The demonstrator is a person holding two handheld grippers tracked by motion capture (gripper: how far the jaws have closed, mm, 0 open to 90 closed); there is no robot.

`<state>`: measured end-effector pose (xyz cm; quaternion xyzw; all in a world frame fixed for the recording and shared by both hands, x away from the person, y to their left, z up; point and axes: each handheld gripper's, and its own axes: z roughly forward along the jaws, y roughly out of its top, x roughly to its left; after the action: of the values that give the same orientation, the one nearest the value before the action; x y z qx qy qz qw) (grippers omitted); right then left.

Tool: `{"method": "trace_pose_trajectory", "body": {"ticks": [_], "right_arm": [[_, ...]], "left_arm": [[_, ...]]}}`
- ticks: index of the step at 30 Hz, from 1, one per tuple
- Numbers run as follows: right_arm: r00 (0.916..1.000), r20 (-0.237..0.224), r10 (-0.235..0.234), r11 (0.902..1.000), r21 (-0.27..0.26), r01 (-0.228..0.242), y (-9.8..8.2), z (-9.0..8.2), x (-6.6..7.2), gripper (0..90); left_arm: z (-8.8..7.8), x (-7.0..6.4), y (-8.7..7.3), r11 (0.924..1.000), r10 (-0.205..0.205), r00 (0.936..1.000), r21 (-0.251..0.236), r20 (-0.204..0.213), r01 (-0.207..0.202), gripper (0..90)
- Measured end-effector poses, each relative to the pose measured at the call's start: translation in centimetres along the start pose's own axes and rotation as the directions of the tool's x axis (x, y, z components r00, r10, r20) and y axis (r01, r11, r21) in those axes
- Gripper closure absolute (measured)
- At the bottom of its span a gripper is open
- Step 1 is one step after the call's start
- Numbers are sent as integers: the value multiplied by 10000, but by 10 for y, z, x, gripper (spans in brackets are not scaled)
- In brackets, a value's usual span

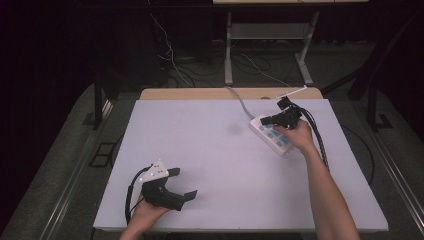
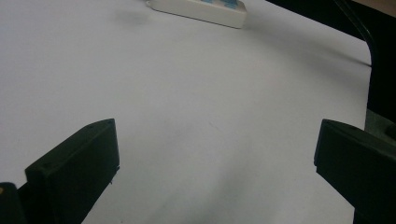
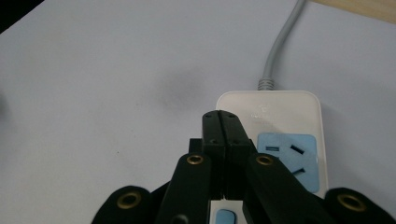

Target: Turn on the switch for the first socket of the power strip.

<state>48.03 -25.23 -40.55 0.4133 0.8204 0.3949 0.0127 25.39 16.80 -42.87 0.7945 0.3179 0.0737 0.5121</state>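
Right gripper view showed the right gripper [image 3: 220,116] with jaws pressed together, empty, over the power strip [image 3: 280,112] at centre right, probably to push its switch; the left gripper [image 1: 181,183] waited wide open at lower left

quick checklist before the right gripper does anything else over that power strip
1. Right gripper shut, nothing between its jaws: ok.
2. Its tip over the power strip near the cord end: ok.
3. Tip touching the strip: cannot tell.
4. Grey cord lies away from the jaws: ok.
5. Left gripper open, far from the strip: ok.
6. Power strip flat on the white table: ok.
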Motion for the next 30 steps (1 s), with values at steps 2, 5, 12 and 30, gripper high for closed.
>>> {"method": "trace_pose_trajectory", "body": {"ticks": [2,5,12,30], "right_arm": [[10000,8,17,10000,38,-17,0,2,-1,893],[10000,15,61,9999,88,-61,-1,4,-2,893],[9998,40,200,9995,261,-201,-4,11,-7,893],[9996,250,131,9995,294,-139,-14,9,-13,897]], "left_arm": [[0,0,0,10000,-20,10000,10,1,20,0],[0,0,0,10000,-27,10000,6,8,27,0],[0,-1,0,10000,8,10000,25,43,-8,0],[2,-1,0,10000,13,10000,77,43,-13,0]]}}
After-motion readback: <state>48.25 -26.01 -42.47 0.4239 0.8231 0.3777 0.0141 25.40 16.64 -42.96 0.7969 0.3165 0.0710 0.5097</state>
